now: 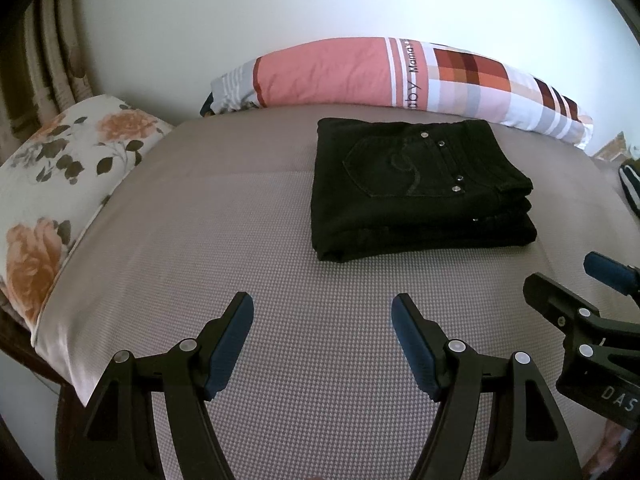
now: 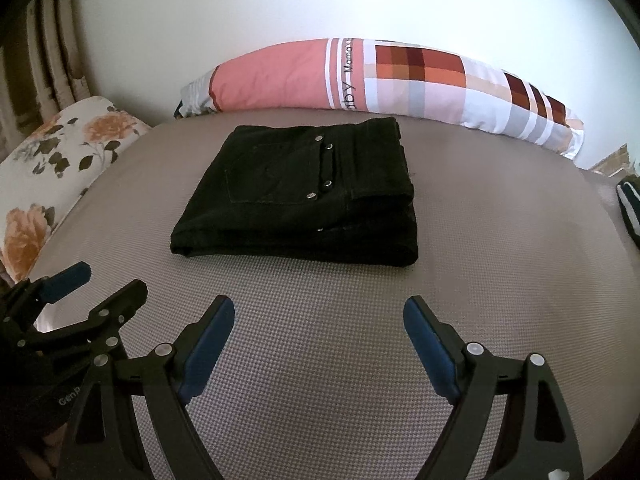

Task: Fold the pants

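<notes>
In the left wrist view, the black pants (image 1: 420,188) lie folded in a thick stack on the grey bedsheet (image 1: 200,220), ahead of the left gripper (image 1: 322,312), whose jaws stand wide and empty. The denim looks heavy and fairly stiff.

In the right wrist view, the right gripper (image 2: 319,312) gapes too, holding nothing; the stack's near folded edge seems the best hold.

Long pillow (image 1: 400,76): we read "Mama" and "bby".
Right gripper (image 1: 592,280) body: we read "DAS".
Left gripper (image 2: 96,280) body: we read "Gen".
</notes>
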The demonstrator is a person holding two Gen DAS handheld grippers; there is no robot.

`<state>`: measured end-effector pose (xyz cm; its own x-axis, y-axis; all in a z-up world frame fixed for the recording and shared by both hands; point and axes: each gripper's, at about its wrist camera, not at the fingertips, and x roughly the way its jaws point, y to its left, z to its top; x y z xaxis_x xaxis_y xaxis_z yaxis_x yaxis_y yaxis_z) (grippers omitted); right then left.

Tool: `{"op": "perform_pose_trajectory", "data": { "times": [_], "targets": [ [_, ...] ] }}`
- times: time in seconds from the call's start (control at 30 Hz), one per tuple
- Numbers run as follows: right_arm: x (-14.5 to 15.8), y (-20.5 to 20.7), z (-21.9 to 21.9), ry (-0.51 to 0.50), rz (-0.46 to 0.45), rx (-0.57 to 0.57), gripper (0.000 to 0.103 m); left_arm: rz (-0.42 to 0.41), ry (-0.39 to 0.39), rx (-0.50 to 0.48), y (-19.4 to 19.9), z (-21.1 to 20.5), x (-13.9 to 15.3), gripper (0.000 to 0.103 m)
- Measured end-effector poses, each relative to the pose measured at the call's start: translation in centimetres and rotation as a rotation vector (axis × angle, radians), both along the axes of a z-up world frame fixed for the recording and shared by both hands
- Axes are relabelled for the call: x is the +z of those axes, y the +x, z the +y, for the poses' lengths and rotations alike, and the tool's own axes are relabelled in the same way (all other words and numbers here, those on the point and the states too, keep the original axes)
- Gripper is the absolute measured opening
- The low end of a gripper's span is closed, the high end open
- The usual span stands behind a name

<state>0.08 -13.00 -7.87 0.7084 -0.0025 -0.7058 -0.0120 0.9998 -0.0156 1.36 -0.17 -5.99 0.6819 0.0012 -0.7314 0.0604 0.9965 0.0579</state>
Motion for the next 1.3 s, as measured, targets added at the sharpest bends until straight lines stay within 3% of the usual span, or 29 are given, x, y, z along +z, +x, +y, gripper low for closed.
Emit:
{"op": "perform_pose_trajectory", "data": {
  "times": [1.3],
  "targets": [
    [-0.3,0.28,-0.54,0.007,0.02,-0.019,0.085,-0.005,0.022,-0.015,-0.26,-0.38,-0.2,0.072]
  ]
}}
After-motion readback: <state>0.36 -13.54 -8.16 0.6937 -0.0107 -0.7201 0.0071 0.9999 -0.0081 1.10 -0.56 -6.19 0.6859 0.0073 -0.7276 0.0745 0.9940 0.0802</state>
